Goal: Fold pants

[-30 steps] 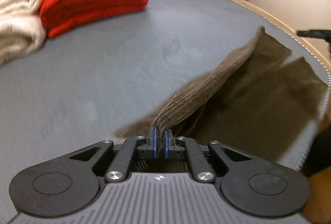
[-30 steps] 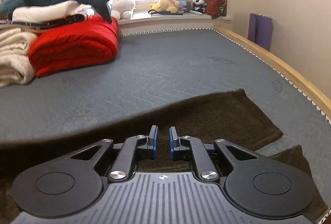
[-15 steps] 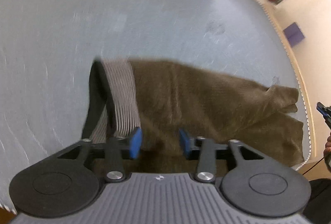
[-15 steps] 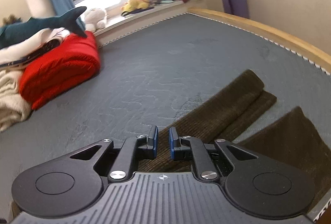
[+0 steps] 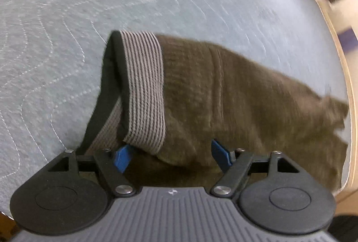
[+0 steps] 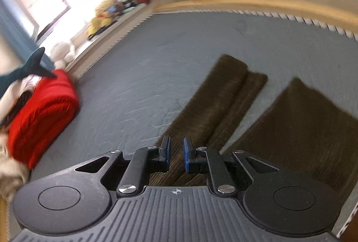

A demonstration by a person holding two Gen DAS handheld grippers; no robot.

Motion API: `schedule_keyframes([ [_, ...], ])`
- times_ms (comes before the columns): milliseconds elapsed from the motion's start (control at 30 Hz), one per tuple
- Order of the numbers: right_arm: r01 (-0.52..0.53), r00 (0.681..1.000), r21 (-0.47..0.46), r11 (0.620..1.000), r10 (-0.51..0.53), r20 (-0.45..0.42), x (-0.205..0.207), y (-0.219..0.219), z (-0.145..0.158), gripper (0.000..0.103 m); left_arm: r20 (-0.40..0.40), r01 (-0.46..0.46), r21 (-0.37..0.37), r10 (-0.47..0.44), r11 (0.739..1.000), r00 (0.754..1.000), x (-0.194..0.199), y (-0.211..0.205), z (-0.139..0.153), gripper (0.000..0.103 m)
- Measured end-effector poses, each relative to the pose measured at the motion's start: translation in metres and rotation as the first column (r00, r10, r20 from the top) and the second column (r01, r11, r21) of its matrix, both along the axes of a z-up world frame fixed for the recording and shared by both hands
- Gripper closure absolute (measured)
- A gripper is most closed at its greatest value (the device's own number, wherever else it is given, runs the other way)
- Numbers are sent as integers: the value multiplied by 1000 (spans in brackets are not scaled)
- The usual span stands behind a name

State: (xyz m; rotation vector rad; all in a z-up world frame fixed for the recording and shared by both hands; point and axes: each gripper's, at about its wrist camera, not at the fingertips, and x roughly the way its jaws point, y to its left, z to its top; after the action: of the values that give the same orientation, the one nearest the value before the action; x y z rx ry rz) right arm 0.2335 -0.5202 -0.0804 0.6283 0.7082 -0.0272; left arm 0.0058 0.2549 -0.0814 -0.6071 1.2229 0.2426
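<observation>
Left claw (image 5: 171, 157) jaws spread wide, holding nothing; it hangs just over the waist end of the pants (image 5: 235, 94). Brown corduroy pants lie on the grey quilted bed (image 5: 67, 18), striped waistband (image 5: 144, 90) flipped up and gaping on the left, legs running off right toward the wooden bed edge (image 5: 344, 76).

Risks: waistband is not flat, so a fold laid over it would likely trap a lump. Leg hems sit close to the bed edge and could slide off if dragged. Left view is motion-blurred, so the grab point is uncertain.

Right claw (image 6: 175, 152) nearly closed, narrow gap, nothing between the pads; it hovers above the two legs, one already doubled lengthwise. Layers could shift unevenly.

No readable writing or brand; only a small cross mark on each claw body.
</observation>
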Motion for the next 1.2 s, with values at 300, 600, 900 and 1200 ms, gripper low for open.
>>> schedule_keyframes([
  [300,83,993,198,977,-63,-103,44,-27,-55,88,192,-136,211,95,968,977,3,11,45,78],
  [600,99,973,143,985,-66,-223,96,-23,-106,79,161,-128,273,86,953,983,18,10,45,78],
  [900,98,975,145,985,-66,-210,118,-11,-126,85,173,-91,292,42,952,984,20,8,41,78],
  [1200,98,995,80,992,-99,0,68,-13,-51,96,224,-45,312,-27,949,974,-14,-13,56,79],
])
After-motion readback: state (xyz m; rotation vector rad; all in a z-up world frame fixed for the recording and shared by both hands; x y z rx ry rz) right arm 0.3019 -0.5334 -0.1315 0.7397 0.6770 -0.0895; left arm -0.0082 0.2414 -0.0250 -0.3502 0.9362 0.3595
